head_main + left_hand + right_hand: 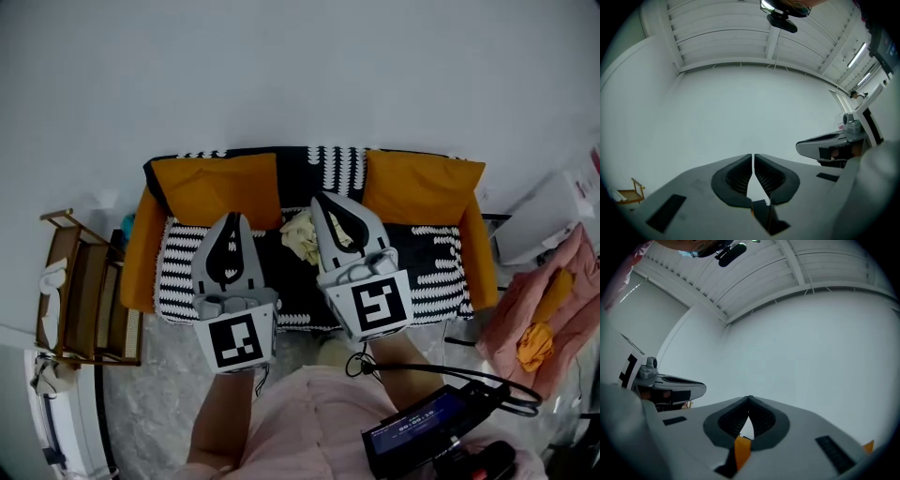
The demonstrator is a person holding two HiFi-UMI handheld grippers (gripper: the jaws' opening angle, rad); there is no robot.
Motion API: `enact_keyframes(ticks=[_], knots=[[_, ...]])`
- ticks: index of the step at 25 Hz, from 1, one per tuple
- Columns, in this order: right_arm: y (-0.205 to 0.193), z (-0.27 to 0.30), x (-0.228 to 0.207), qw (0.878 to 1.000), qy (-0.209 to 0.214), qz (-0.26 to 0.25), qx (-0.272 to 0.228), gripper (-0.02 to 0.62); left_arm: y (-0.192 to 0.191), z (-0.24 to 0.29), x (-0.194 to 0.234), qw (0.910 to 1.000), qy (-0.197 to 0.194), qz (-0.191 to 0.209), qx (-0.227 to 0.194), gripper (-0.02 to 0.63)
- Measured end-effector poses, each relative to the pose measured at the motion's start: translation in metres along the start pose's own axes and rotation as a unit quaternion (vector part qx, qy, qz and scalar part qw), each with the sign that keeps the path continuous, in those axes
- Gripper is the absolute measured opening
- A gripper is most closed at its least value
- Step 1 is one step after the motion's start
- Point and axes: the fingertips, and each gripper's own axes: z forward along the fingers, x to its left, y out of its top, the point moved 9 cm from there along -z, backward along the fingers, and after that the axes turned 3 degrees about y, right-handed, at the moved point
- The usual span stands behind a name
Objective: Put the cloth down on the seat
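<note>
A crumpled cream cloth (300,235) lies on the black-and-white patterned seat (178,272) of a small sofa, between two orange back cushions (225,187). My left gripper (232,217) is held above the seat's left half, shut and empty. My right gripper (319,199) hangs just right of the cloth, also shut and empty. Both gripper views look up at a bare white wall. The left gripper (753,155) shows only a thin slit between its jaws. The right gripper (750,398) has its tips meeting.
A wooden rack (80,291) stands left of the sofa. At the right are a white unit (548,220) and a pink cloth pile (544,309) with an orange piece on it. A black device with cables (422,427) hangs at the person's waist.
</note>
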Motion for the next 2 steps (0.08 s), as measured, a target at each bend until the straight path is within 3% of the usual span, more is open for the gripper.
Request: enact_keyframes(ticks=[2], knots=[[-0.0006, -0.0022, -0.0031, 1.000, -0.001, -0.002, 0.000, 0.000, -0.0013, 0.0003, -0.0042, 1.0000, 0.000, -0.001, 0.000, 0.025]])
